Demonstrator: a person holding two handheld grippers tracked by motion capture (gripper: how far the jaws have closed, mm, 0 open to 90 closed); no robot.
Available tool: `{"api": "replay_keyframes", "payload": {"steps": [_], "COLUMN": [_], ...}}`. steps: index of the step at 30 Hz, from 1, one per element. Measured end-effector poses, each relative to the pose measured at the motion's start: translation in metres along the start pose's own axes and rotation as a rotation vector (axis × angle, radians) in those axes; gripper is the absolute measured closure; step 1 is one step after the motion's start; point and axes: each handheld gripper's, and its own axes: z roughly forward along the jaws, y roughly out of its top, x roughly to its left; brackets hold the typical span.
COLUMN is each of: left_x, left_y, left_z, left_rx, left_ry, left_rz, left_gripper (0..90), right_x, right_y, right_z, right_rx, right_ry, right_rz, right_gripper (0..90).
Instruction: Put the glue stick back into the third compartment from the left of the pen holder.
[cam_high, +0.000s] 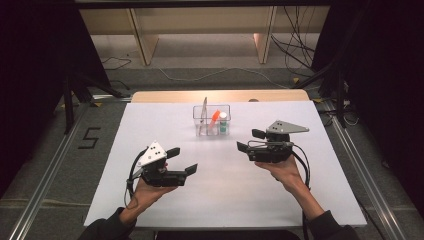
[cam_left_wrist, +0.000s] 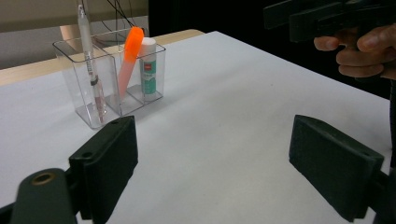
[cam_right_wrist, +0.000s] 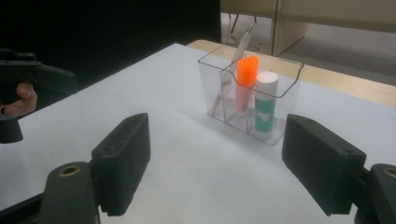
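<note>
- Nearest the person, the left gripper (cam_high: 184, 161) is held in the left hand (cam_high: 145, 192) low over the white table (cam_high: 165, 210), its jaws spread wide with nothing between them.
- In the left gripper view those jaws frame only bare table top, and the organiser stands farther off to the upper left.
- A little farther in, the right gripper (cam_high: 250, 140) sits in the right hand (cam_high: 286, 172), pointing toward the table's middle; its jaws also stand wide apart and hold nothing.
- The two grippers are well apart from each other, one on each side of the table's centre line.
- Beyond both, near the far edge of the table, stands the clear plastic organiser (cam_high: 211, 120), upright and divided into compartments, untouched by either gripper.
- Inside it, a pen (cam_high: 203, 111) leans in the left compartment, an orange highlighter (cam_high: 215, 117) tilts in the middle one, and a white glue stick (cam_high: 223, 121) with a green label stands upright in the right one.
- Behind the table lie a grey floor and trailing cables (cam_high: 295, 47).
</note>
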Motion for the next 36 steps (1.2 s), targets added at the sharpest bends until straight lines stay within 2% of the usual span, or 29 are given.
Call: {"api": "replay_keyframes", "payload": {"steps": [20, 34, 36], "left_x": [-0.004, -0.004, -0.005], "left_y": [-0.001, -0.004, -0.005], "left_z": [-0.005, -0.007, -0.007], "left_rx": [0.009, 0.029, 0.032], "left_ry": [-0.007, -0.016, -0.018], "left_rz": [0.017, 0.010, 0.007], "left_gripper": [15.1, 15.1, 15.1], "right_x": [0.005, 0.016, 0.016], "right_y": [-0.033, -0.048, -0.050], "right_z": [-0.029, -0.042, -0.043], "right_rx": [-0.007, 0.009, 0.014], "right_ry": [-0.005, -0.009, -0.005], "right_rz": [0.031, 0.004, 0.013], "right_gripper": [23.8, 20.9, 20.8]}}
